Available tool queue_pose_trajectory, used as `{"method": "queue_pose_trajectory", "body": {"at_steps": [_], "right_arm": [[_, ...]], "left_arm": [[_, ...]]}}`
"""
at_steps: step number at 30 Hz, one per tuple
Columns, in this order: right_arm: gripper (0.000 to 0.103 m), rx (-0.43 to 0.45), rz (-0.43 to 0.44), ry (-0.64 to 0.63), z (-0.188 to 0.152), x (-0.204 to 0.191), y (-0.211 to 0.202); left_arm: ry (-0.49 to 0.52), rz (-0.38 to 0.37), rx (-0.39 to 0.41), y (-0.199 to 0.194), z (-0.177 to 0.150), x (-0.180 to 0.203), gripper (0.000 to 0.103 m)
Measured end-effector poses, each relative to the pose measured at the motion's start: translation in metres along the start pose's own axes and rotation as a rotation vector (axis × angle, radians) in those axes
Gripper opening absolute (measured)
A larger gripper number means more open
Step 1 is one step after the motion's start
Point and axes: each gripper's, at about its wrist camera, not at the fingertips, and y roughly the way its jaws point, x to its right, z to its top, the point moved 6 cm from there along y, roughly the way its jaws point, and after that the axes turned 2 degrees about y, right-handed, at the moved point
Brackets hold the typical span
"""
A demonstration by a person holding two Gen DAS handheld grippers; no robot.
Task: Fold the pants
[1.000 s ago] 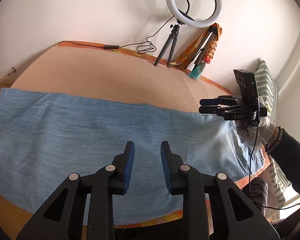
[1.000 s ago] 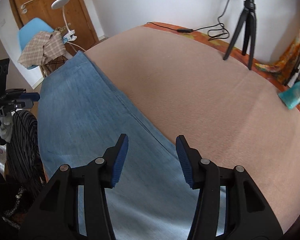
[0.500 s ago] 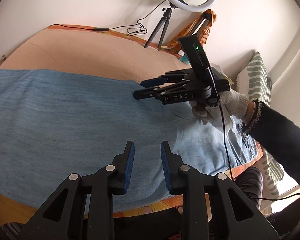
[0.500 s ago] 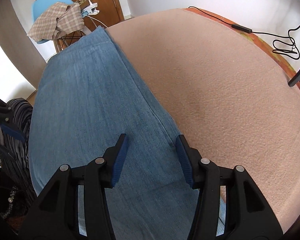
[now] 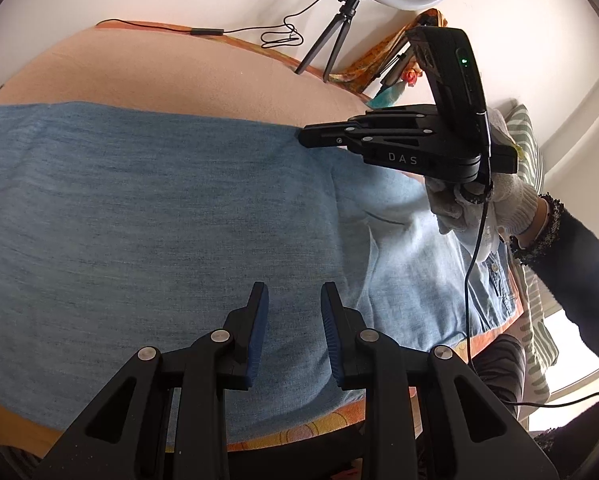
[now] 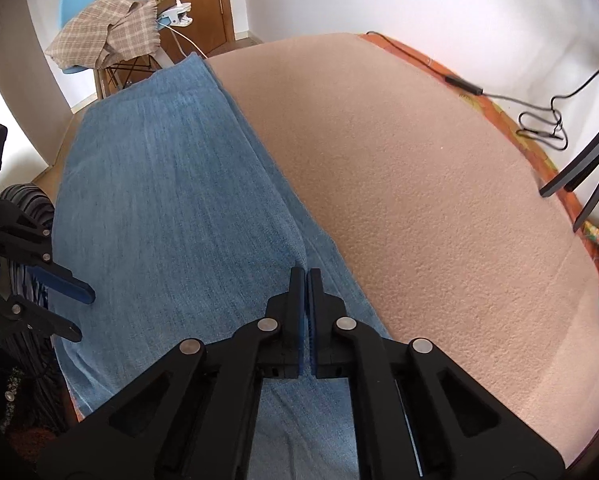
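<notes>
- Though the pants [image 5: 159, 208] already lie flat and lengthwise, one leg seemingly stacked on the other, on the pink-covered table [image 6: 439, 184], no crosswise fold shows yet; I judge the task to be at an early stage, with the shortening folds all left to do.
- Nearest in the left wrist view, the left tongs [image 5: 293, 334] hang just over the near side of the denim with a narrow gap between the pads, nothing in it.
- Farther across, the right tongs [image 6: 308, 300] are fully closed at the far long edge of the pants; a small ridge of cloth rises at their tips, so they appear to pinch that edge.
- Beyond, the legs run on towards the table's end.
</notes>
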Motion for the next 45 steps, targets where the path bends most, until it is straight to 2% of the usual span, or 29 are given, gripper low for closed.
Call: {"method": "queue_pose_trajectory", "body": {"at_steps": [2, 4, 6, 7, 10, 12, 14, 16, 18, 20, 23, 24, 26, 29, 31, 32, 33, 35, 37, 41, 45], "right_arm": [[0.001, 0.02, -0.037, -0.019, 0.007, 0.003, -0.005], [0.001, -0.003, -0.049, -0.003, 0.006, 0.01, 0.006], [0.001, -0.053, -0.006, 0.021, -0.003, 0.01, 0.022], [0.001, -0.059, -0.016, 0.03, -0.006, 0.012, 0.027], [0.002, -0.033, 0.014, 0.133, -0.007, 0.024, 0.017], [0.01, 0.012, 0.053, 0.209, -0.01, 0.036, -0.009], [0.022, 0.08, 0.041, 0.269, -0.022, 0.055, -0.046], [0.05, 0.144, -0.002, 0.338, -0.045, 0.079, -0.085], [0.054, 0.194, -0.05, 0.422, -0.076, 0.108, -0.121], [0.055, 0.202, -0.092, 0.515, -0.114, 0.137, -0.146], [0.066, 0.19, -0.13, 0.653, -0.165, 0.173, -0.163], [0.067, 0.186, -0.144, 0.678, -0.178, 0.182, -0.165], [0.067, 0.159, -0.17, 0.725, -0.202, 0.196, -0.161], [0.067, 0.125, -0.113, 0.76, -0.221, 0.204, -0.147], [0.062, 0.106, -0.1, 0.767, -0.225, 0.204, -0.137], [0.041, 0.105, -0.091, 0.774, -0.227, 0.204, -0.133], [0.011, 0.102, -0.082, 0.779, -0.227, 0.203, -0.129], [0.009, 0.089, -0.112, 0.743, -0.222, 0.197, -0.127], [0.006, 0.083, -0.194, 0.656, -0.218, 0.186, -0.133], [0.005, 0.056, -0.25, 0.653, -0.222, 0.191, -0.123], [0.011, 0.006, -0.291, 0.648, -0.221, 0.19, -0.112]], "left_arm": [[0.002, -0.001, 0.005, 0.001, 0.002, 0.0, 0.025], [0.008, 0.006, -0.007, 0.007, 0.001, 0.001, 0.025], [0.013, -0.004, -0.025, 0.014, -0.001, 0.003, 0.025], [0.018, -0.003, -0.034, 0.017, -0.002, 0.004, 0.025], [0.036, 0.008, -0.053, 0.023, -0.005, 0.006, 0.025], [0.034, 0.01, -0.049, 0.022, -0.005, 0.006, 0.025], [0.043, 0.007, -0.039, 0.02, -0.004, 0.011, 0.025], [0.066, 0.001, -0.035, 0.02, -0.007, 0.019, 0.025], [0.099, -0.011, -0.042, 0.023, -0.011, 0.032, 0.025], [0.133, -0.028, -0.063, 0.03, -0.016, 0.046, 0.025], [0.173, -0.055, -0.088, 0.041, -0.022, 0.065, 0.025], [0.183, -0.062, -0.093, 0.043, -0.024, 0.07, 0.025], [0.195, -0.07, -0.101, 0.048, -0.025, 0.077, 0.025], [0.206, -0.067, -0.108, 0.052, -0.024, 0.082, 0.025], [0.209, -0.065, -0.106, 0.051, -0.023, 0.083, 0.025], [0.208, -0.061, -0.105, 0.051, -0.022, 0.082, 0.025], [0.204, -0.057, -0.106, 0.051, -0.021, 0.081, 0.025], [0.196, -0.05, -0.114, 0.054, -0.019, 0.078, 0.025], [0.185, -0.048, -0.121, 0.057, -0.02, 0.074, 0.025], [0.183, -0.056, -0.112, 0.059, -0.019, 0.073, 0.025], [0.171, -0.046, -0.094, 0.053, -0.013, 0.071, 0.025]]}}
